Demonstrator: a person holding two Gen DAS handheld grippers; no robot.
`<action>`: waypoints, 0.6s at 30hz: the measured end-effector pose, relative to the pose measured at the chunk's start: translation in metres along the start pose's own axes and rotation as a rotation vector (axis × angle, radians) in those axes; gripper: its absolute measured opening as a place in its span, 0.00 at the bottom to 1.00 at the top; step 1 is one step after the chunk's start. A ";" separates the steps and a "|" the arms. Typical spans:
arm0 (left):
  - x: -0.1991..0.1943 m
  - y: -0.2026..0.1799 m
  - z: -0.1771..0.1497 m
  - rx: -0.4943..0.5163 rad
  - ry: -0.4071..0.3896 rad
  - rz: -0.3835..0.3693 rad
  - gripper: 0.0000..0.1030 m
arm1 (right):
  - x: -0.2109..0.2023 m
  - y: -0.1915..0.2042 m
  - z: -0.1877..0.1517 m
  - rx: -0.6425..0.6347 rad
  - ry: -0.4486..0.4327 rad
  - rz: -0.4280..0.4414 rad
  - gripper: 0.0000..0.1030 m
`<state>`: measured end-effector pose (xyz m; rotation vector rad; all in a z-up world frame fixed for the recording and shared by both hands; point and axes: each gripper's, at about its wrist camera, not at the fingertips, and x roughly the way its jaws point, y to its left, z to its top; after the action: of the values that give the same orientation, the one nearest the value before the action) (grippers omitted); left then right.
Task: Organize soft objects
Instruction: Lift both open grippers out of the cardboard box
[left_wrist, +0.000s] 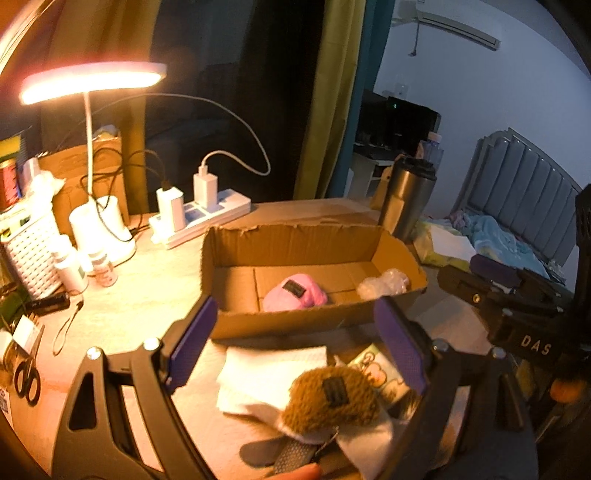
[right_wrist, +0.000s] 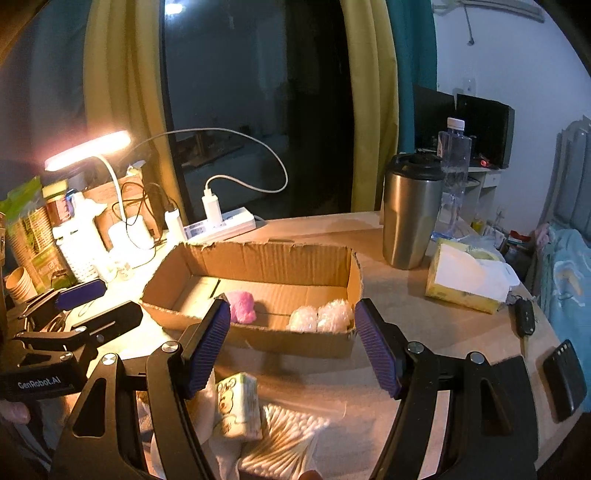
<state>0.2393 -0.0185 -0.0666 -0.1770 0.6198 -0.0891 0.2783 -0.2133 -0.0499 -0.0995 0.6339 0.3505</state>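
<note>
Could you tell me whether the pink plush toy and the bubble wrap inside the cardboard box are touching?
Apart. The right wrist view shows bare cardboard box floor between the pink plush toy and the bubble wrap; the left wrist view shows the same gap.

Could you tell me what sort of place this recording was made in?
Most likely a bedroom with a cluttered desk: a padded bed headboard with bedding, a lit desk lamp, and a wall air conditioner.

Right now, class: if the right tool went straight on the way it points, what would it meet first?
Probably the near wall of the cardboard box, just ahead of the open right tool; depth is uncertain. The tissue pack lies below its path.
</note>
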 end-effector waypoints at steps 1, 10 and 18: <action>-0.002 0.002 -0.002 -0.003 0.001 0.001 0.86 | -0.001 0.001 -0.002 -0.001 0.002 0.000 0.71; -0.015 0.017 -0.028 -0.021 0.017 0.022 0.86 | -0.002 0.017 -0.023 -0.012 0.036 0.012 0.71; -0.017 0.023 -0.050 -0.031 0.046 0.029 0.86 | 0.006 0.028 -0.044 -0.029 0.079 0.014 0.71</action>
<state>0.1971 -0.0004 -0.1010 -0.1963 0.6695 -0.0556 0.2484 -0.1942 -0.0886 -0.1374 0.7085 0.3709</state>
